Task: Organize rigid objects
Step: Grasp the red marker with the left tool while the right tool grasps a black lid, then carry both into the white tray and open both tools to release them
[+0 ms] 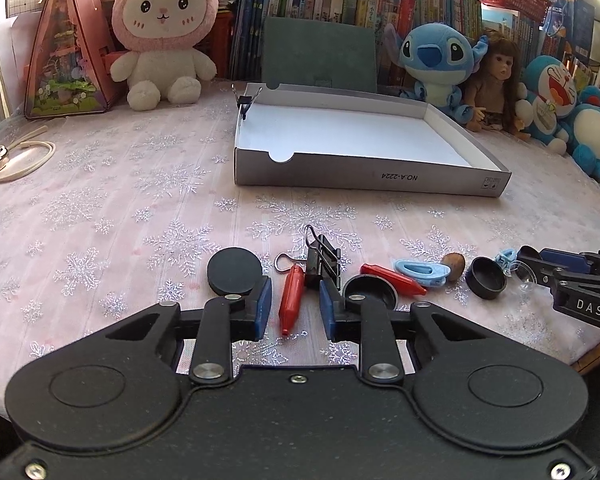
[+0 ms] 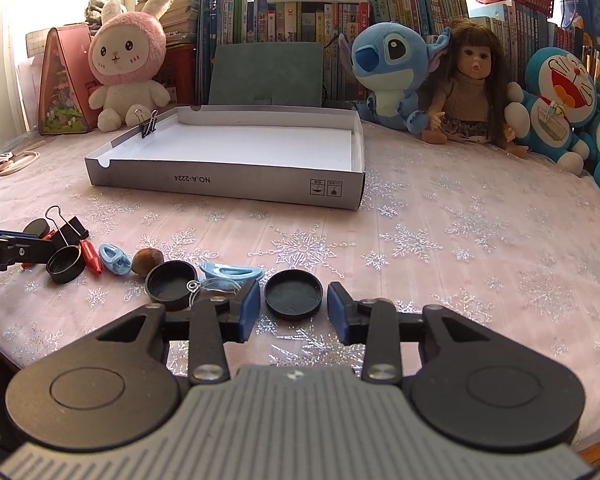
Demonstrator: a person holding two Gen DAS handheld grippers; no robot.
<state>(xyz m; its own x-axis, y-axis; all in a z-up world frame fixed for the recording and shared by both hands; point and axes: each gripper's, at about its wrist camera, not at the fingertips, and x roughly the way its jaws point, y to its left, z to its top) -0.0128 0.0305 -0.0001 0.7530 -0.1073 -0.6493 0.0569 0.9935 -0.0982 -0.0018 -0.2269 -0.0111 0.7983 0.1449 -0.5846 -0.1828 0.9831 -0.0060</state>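
**A:** Red crayon [image 1: 293, 298] first: where is it?

**B:** On the snowflake tablecloth [image 1: 140, 208], lying between the blue pads of my left gripper [image 1: 293, 306]. The pads stand just clear of its sides, so I am released, not grasping yet. A black binder clip [image 1: 320, 258] sits just beyond it, a black cap [image 1: 371, 292] beside my right-hand pad.

**A:** And your other hand?

**B:** My right gripper [image 2: 293, 310] straddles a shallow black lid [image 2: 294, 294], fingers apart, nothing pinched.

**A:** So which step?

**B:** Picking up, I judge. The grey box [image 1: 380, 178] further back holds only one small clip [image 1: 243, 102] on its wall. Next I should close on the crayon without catching the binder clip, lift, and carry it to the box.
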